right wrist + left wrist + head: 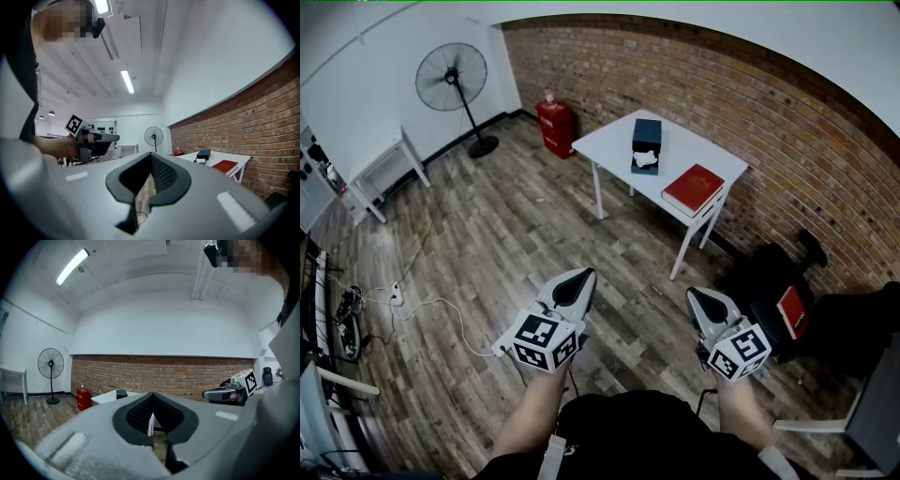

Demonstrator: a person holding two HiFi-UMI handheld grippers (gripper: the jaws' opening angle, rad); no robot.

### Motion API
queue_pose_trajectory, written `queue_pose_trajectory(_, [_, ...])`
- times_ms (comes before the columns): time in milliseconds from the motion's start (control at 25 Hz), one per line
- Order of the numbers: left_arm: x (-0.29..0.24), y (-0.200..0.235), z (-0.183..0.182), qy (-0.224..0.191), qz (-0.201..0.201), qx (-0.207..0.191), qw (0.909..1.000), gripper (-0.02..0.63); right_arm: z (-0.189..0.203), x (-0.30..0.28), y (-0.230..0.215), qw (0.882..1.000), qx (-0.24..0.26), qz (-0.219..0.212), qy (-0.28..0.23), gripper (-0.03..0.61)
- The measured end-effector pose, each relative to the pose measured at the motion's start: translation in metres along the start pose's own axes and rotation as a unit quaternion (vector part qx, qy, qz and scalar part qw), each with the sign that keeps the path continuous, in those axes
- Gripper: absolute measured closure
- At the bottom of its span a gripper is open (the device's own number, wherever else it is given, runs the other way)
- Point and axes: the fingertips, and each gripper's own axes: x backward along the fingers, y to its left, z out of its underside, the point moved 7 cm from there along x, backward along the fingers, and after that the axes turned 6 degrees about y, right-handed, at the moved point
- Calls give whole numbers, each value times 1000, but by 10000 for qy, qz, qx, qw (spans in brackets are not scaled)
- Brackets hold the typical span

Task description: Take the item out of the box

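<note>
A dark teal box [646, 139] stands on the white table [619, 141] by the brick wall, and a white item [646, 160] shows at its near end. A red flat box [693, 188] lies to its right. Both grippers hang close to my body, far short of the table. My left gripper [579, 275] and right gripper [697, 294] are shut with nothing in them. In the left gripper view the jaws [152, 420] meet, with the table [108, 397] far ahead. The right gripper view shows closed jaws [149, 180] and the teal box [203, 153] at the right.
A standing fan [452, 80] and a red canister [555, 127] are at the far wall. A black chair [792, 295] with a red thing on it stands right of the table. Cables [394, 300] lie on the wooden floor at left, near a white bench [389, 169].
</note>
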Motion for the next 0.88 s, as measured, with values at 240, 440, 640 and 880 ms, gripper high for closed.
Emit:
queue_pose_trajectory(240, [0, -15, 4, 49, 39, 51, 10000, 607, -1, 14, -3, 10000, 47, -43, -14, 580])
queue_pose_trajectory(440, [0, -36, 9, -19, 62, 29, 10000, 607, 8, 34, -2, 9999, -52, -120, 40, 580])
queue_pose_trajectory(640, [0, -54, 13, -73, 109, -43, 9999, 609, 22, 46, -5, 9993, -309, -163, 134, 580])
queue_pose_trajectory(880, [-11, -54, 16, 46, 260, -41, 9996, 609, 32, 45, -13, 9982, -557, -132, 174, 578])
